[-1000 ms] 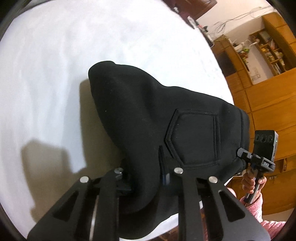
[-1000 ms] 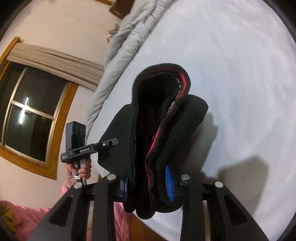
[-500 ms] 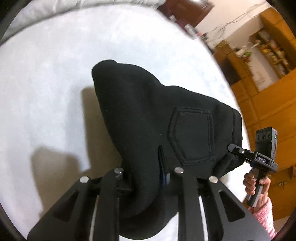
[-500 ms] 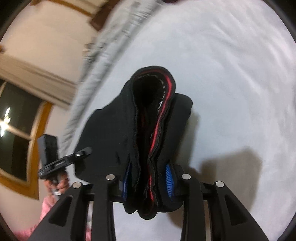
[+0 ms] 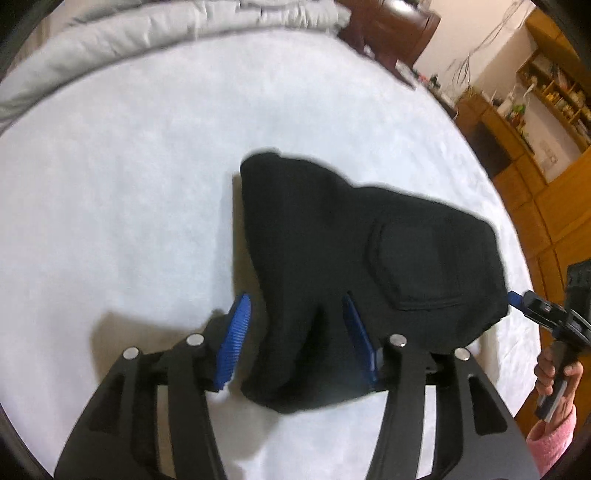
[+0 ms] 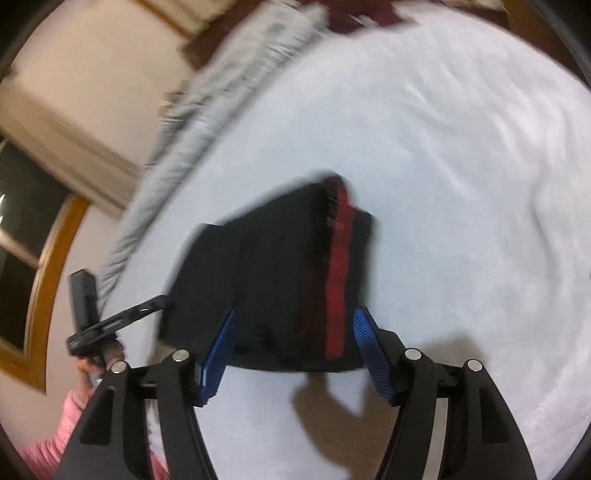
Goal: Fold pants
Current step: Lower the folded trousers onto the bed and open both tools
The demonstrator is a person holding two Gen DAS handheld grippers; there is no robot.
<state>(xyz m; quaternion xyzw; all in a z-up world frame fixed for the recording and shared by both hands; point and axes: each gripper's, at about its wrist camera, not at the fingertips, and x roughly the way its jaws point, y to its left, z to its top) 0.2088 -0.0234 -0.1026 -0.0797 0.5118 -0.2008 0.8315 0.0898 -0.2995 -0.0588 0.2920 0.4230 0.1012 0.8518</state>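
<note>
The black pants (image 5: 354,258) lie folded in a thick bundle on the white bed sheet (image 5: 129,203), back pocket facing up. My left gripper (image 5: 295,339) straddles the bundle's near end. Its jaws are opening and its blue pads (image 5: 234,343) stand off the cloth. In the right wrist view the pants (image 6: 273,280) show a red waistband lining (image 6: 338,277). My right gripper (image 6: 293,350) is at that end, also opening, its pads (image 6: 369,350) apart from the fabric between them. Each view shows the other gripper in a hand with a pink sleeve: the right one (image 5: 546,317) and the left one (image 6: 110,317).
A grey duvet (image 5: 147,33) is bunched along the bed's far side. Wooden cabinets and shelves (image 5: 546,206) stand past the bed on the right. A wood-framed window (image 6: 22,277) is on the other side. White sheet surrounds the bundle.
Both grippers held the bundle's ends pinched and lifted; now their jaws have spread and let go. The pants have settled flat on the sheet, and both cameras have drawn back.
</note>
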